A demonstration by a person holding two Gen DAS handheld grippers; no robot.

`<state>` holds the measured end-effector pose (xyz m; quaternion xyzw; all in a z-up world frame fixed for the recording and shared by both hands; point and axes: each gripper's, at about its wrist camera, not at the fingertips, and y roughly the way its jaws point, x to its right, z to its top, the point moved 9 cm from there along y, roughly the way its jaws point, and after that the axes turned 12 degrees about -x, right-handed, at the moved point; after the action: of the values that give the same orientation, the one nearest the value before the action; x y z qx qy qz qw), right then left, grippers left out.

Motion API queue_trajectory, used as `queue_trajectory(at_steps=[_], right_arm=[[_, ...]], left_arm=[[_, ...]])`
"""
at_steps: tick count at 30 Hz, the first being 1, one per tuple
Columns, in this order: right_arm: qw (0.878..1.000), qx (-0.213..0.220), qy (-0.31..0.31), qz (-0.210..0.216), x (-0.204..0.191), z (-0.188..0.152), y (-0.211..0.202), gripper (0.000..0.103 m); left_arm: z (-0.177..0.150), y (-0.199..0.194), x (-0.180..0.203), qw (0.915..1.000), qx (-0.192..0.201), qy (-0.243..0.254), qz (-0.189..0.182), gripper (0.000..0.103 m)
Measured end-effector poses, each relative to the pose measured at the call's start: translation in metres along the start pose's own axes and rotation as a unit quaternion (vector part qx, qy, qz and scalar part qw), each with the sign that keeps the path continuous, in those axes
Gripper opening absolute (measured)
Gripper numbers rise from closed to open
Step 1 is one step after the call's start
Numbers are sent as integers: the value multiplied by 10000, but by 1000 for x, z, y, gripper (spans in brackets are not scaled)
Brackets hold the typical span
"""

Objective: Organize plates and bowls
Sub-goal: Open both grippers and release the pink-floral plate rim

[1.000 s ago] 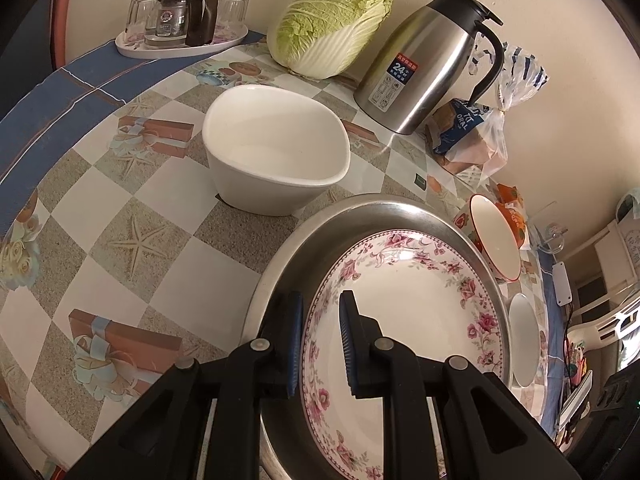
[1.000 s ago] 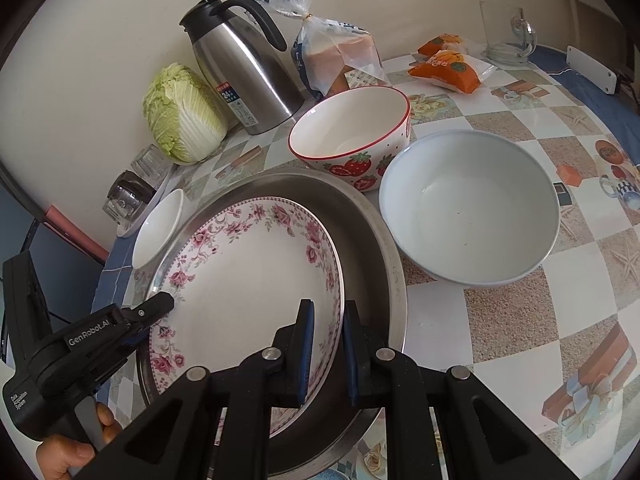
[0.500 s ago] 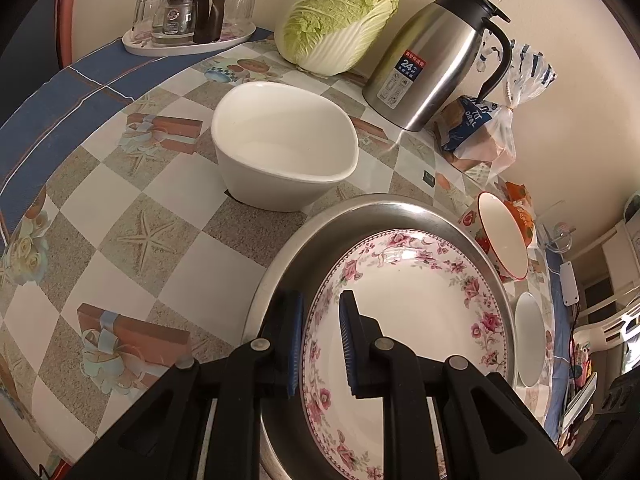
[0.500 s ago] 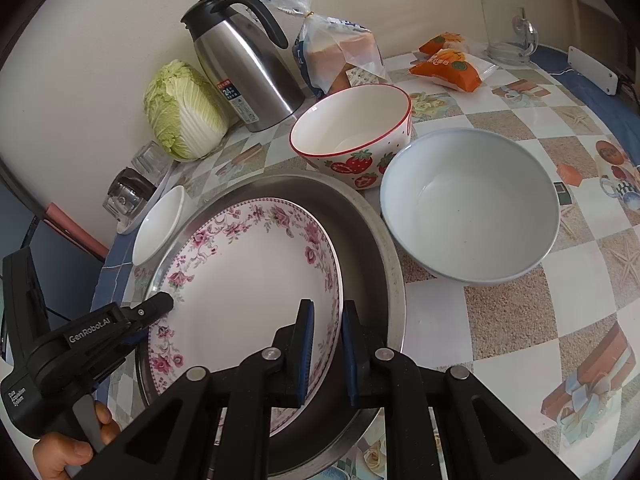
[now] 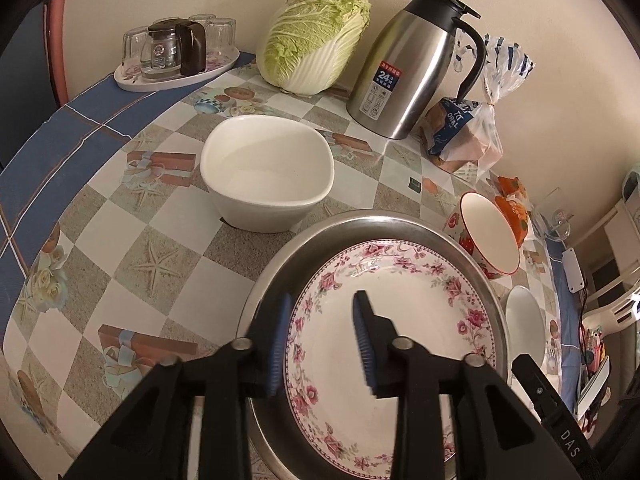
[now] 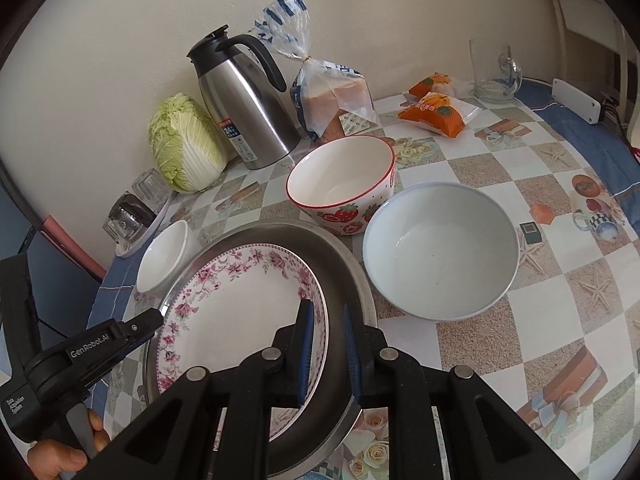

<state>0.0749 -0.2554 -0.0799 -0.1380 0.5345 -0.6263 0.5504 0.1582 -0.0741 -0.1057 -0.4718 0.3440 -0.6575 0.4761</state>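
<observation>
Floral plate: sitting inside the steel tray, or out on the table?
Inside. The floral plate lies within the steel tray, whose rim shows around it in both views. It sits toward the tray's left side in the right wrist view.

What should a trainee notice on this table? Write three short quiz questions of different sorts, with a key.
1. True or false: the flowered plate lies inside the metal tray.
2. How many bowls stand on the table outside the tray?
3. What stands between the cabbage and the bread bag? A) steel jug B) glass mug C) orange packet

Key
1. True.
2. Three: the square white bowl, the strawberry bowl and the round pale bowl.
3. A.
</observation>
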Motion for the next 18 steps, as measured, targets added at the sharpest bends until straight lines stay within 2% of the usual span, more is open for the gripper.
queue_trajectory(at_steps=[2,4,7,8,12,14,18], right_arm=[[10000,39,-60,-68,-1,0,-2,36],[9997,96,-129,-180,-2,0,-3,47],[9991,150,-248,-315,-2,1,-5,54],[9990,155,-272,-331,-2,1,-5,61],[9983,148,-373,-413,-2,0,-3,71],[9982,131,-399,-417,-2,-1,-1,78],[9985,98,-364,-406,1,-2,1,83]], left_arm=[[-1,-1,2,10000,-9,23,13,58],[-1,-2,2,9998,1,97,156,59],[-2,-2,2,9989,8,211,419,62],[-2,-2,1,9986,1,241,481,68],[-3,0,0,9974,12,304,660,83],[-2,0,-1,9968,19,324,735,84],[-2,1,-4,9953,21,345,899,85]])
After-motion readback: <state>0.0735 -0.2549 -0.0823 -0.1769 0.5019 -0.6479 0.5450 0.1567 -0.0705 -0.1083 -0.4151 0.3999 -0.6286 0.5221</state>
